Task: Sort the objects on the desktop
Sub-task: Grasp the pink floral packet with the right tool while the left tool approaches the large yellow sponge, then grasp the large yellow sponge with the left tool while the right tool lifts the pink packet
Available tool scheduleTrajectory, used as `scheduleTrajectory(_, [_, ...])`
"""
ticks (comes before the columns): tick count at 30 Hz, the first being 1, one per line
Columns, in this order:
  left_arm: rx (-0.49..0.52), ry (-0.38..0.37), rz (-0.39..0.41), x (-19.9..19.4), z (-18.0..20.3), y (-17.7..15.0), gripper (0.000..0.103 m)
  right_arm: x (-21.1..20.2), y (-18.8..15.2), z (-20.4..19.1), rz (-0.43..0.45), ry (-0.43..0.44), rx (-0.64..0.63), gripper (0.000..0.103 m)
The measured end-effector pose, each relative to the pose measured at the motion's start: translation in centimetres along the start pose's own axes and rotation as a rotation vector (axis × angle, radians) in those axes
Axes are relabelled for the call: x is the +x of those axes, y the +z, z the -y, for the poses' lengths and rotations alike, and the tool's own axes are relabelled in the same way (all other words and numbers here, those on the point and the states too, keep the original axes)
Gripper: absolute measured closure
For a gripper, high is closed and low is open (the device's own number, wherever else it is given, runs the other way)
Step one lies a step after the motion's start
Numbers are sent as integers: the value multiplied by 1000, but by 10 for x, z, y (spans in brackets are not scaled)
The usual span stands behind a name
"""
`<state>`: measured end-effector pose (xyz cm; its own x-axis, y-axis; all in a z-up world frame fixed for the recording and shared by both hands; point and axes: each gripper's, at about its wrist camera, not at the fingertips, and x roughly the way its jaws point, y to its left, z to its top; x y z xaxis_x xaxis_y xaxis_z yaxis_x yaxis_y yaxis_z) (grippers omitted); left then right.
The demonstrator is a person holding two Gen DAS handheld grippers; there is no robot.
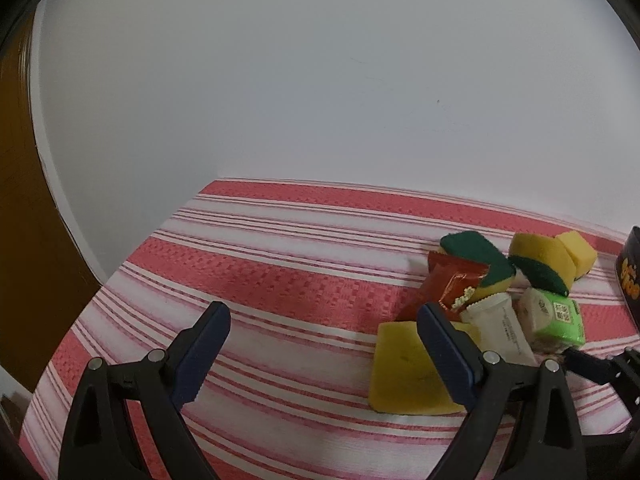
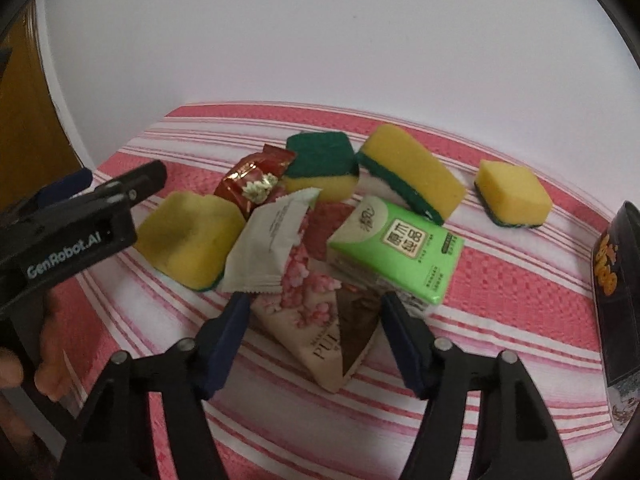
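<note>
A pile lies on the red-and-white striped cloth (image 2: 500, 300). It holds several yellow-and-green sponges (image 2: 188, 236) (image 2: 412, 172), a red snack packet (image 2: 256, 176), a white packet (image 2: 276, 240), a green tissue pack (image 2: 400, 248) and a beige floral tissue pack (image 2: 316, 320). My right gripper (image 2: 314, 304) straddles the beige pack, its blue pads close beside the pack's two edges; the pack lies flat. My left gripper (image 1: 322, 312) stands open over bare cloth, with a flat yellow sponge (image 1: 404, 368) just right of its right finger.
One sponge (image 2: 514, 194) lies apart at the back right. A black box with orange lettering (image 2: 616, 280) stands at the right edge. A white wall rises behind the table. A hand (image 2: 44, 364) holds the left gripper.
</note>
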<state>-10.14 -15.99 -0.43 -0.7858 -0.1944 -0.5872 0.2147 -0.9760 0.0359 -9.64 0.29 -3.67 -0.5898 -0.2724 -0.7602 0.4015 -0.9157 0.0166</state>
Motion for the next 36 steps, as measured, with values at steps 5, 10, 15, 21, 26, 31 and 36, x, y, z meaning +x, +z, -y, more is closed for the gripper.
scheduleTrajectory(5, [2,-113,34,-12,-1,0,7,-20,-11,17,61,8,28,36])
scheduleTrajectory(10, [193,-136,22,-11,41,-9,7,-45,-17,52,179,12,179,36])
scheduleTrajectory(15, [278,-92,-12,-4,66,-12,7,-53,-12,53,258,-74,201,36])
scheduleTrajectory(21, [235,-61,-188,29,59,-11,9,-63,-9,47,301,-113,179,36])
scheduleTrajectory(26, [245,-76,-195,29,62,-13,33,-66,-11,46,314,-134,186,36])
scheduleTrajectory(31, [236,-67,-170,24,63,-13,34,-73,-12,46,355,-177,174,36])
scheduleTrajectory(36, [132,-63,-75,6,46,-9,34,-74,-14,43,364,-199,160,36])
